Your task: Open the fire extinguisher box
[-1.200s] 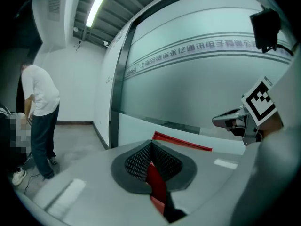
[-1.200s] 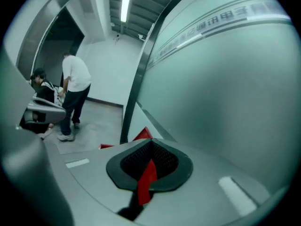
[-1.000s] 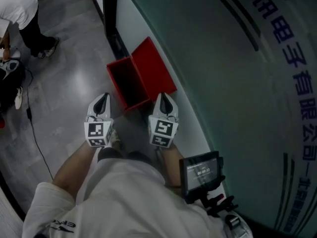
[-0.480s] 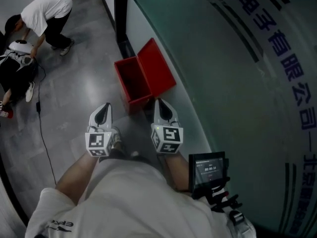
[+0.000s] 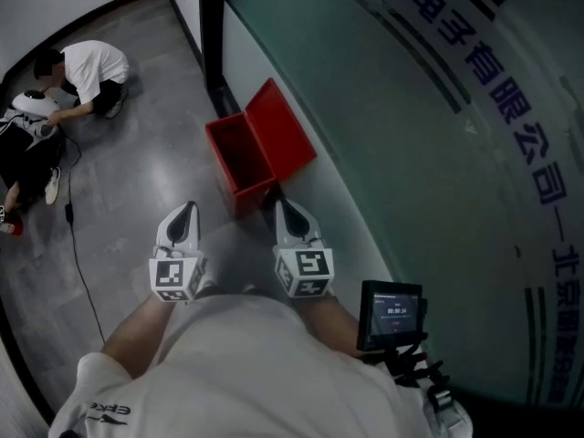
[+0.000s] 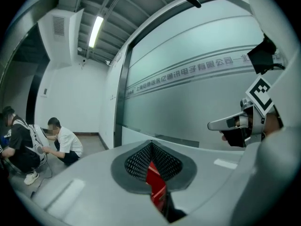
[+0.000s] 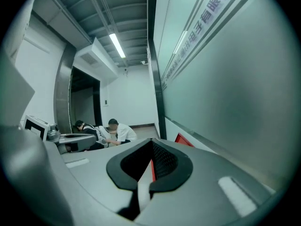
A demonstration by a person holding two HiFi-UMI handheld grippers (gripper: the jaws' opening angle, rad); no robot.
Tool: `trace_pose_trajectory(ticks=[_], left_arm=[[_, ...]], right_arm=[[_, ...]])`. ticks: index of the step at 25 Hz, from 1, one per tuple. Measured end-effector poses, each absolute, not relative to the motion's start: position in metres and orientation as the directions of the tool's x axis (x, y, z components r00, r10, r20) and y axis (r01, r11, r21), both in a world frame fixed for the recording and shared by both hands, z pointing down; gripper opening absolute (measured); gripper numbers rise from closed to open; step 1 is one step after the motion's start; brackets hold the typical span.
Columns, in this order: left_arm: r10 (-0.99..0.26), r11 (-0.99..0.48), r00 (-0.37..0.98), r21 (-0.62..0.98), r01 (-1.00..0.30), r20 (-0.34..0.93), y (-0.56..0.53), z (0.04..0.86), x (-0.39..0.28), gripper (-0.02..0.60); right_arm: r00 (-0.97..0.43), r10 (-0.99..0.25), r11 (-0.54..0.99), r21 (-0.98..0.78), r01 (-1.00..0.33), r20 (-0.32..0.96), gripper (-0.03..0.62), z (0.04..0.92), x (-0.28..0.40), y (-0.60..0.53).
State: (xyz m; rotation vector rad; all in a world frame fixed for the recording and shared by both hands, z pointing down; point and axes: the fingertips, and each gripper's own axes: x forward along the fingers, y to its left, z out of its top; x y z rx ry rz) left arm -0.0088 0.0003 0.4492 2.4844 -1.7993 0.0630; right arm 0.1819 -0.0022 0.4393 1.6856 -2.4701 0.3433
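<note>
The red fire extinguisher box (image 5: pixel 239 156) stands on the floor against the glass wall, its lid (image 5: pixel 285 131) swung up and leaning on the glass, the inside dark. My left gripper (image 5: pixel 187 210) and right gripper (image 5: pixel 281 205) hover side by side just short of the box, both shut with nothing held. In the left gripper view, a strip of the red box (image 6: pixel 155 181) shows through the slit below the meeting jaws of the left gripper (image 6: pixel 151 145), and the right gripper (image 6: pixel 217 125) juts in from the right. In the right gripper view, the lid (image 7: pixel 182 139) peeks past the right gripper (image 7: pixel 152 142).
A frosted glass wall (image 5: pixel 429 172) with blue lettering runs along the right, with a dark door post (image 5: pixel 212 26) behind the box. One person (image 5: pixel 87 69) crouches at the far left beside another (image 5: pixel 23 149). A cable (image 5: pixel 78 263) trails over the grey floor. A small screen (image 5: pixel 392 313) hangs at my right side.
Both grippers have drawn back a little from the box toward my body. The person in white at the far left has crouched down.
</note>
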Motion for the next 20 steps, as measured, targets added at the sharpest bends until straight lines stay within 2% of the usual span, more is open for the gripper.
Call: trace_pose_trajectory(ticks=[20], left_arm=[[-0.934, -0.339, 0.346, 0.085, -0.937, 0.087, 0.026, 0.454, -0.049, 0.002]], right_arm=[[-0.326, -0.911, 0.304, -0.12, -0.945, 0.253, 0.012, 0.442, 0.146, 0.038]])
